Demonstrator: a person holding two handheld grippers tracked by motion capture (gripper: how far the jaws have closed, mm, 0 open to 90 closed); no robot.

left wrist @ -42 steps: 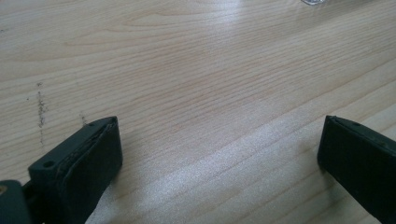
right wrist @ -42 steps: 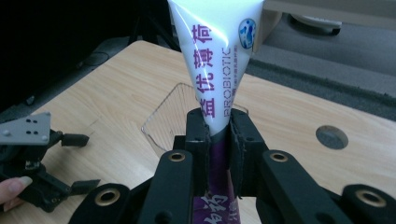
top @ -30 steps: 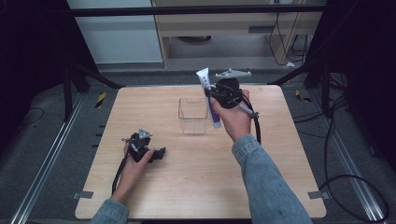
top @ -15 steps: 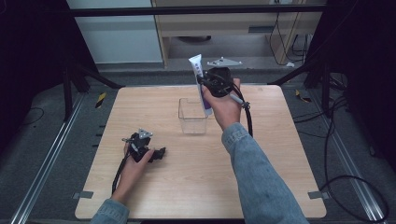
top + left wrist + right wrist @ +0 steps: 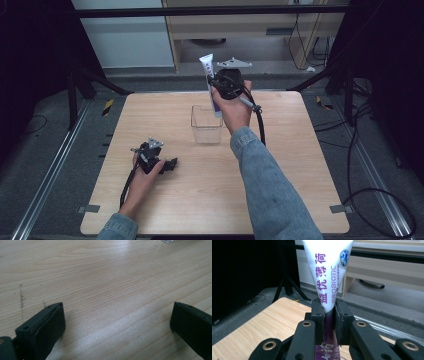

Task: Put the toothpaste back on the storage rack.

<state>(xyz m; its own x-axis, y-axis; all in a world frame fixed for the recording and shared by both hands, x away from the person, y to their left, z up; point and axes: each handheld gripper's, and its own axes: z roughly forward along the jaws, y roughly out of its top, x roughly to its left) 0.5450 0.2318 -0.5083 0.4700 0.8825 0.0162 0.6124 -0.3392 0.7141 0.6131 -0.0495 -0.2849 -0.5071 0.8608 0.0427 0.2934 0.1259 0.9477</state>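
White tube (image 5: pixel 325 272) is clamped in the right gripper (image 5: pixel 329 312); it should be kept upright over the box (image 5: pixel 206 125), frame centre.

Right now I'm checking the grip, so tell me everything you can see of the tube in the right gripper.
The tube is a soft, plastic-looking squeeze tube, white at its flat crimped end and purple lower down, printed with purple characters, the word PROBIOTIC and a small blue round mark. It stands nearly upright, crimped end up, clamped between the jaws of the right gripper, raised beside the clear box, its lower end by the box's rim.
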